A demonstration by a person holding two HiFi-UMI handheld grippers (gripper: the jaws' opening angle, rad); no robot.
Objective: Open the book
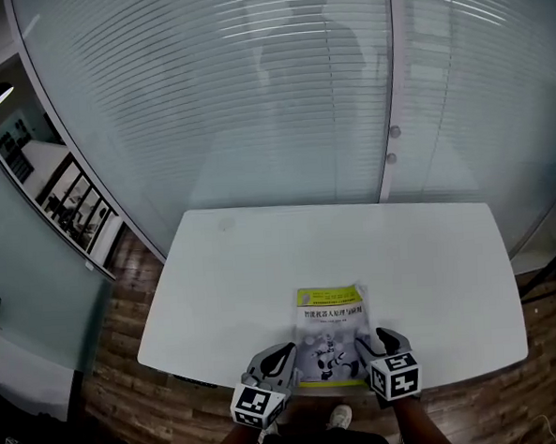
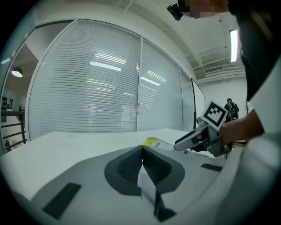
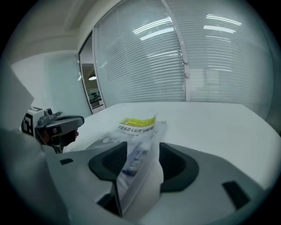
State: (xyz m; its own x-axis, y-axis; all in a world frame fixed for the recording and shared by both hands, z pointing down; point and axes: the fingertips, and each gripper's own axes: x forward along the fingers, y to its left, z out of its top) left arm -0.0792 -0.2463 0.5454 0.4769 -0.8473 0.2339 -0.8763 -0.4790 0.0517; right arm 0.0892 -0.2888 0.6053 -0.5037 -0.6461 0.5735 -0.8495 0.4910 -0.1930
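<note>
A book (image 1: 332, 330) with a yellow band across its cover lies on the white table (image 1: 253, 274), close to the front edge. My right gripper (image 1: 380, 338) is at the book's right edge. In the right gripper view its jaws (image 3: 140, 151) stand open, and the lifted cover (image 3: 137, 132) rises on edge in the gap, with neither pad pressing on it. My left gripper (image 1: 283, 354) is at the book's near left corner. Its pads (image 2: 131, 162) meet at the tips with nothing seen between them. The book's yellow corner (image 2: 152, 141) lies just beyond them.
A glass wall with white blinds (image 1: 251, 87) runs behind the table. Wooden floor (image 1: 128, 376) shows to the left and below the table's front edge. A shoe (image 1: 339, 416) shows under the edge.
</note>
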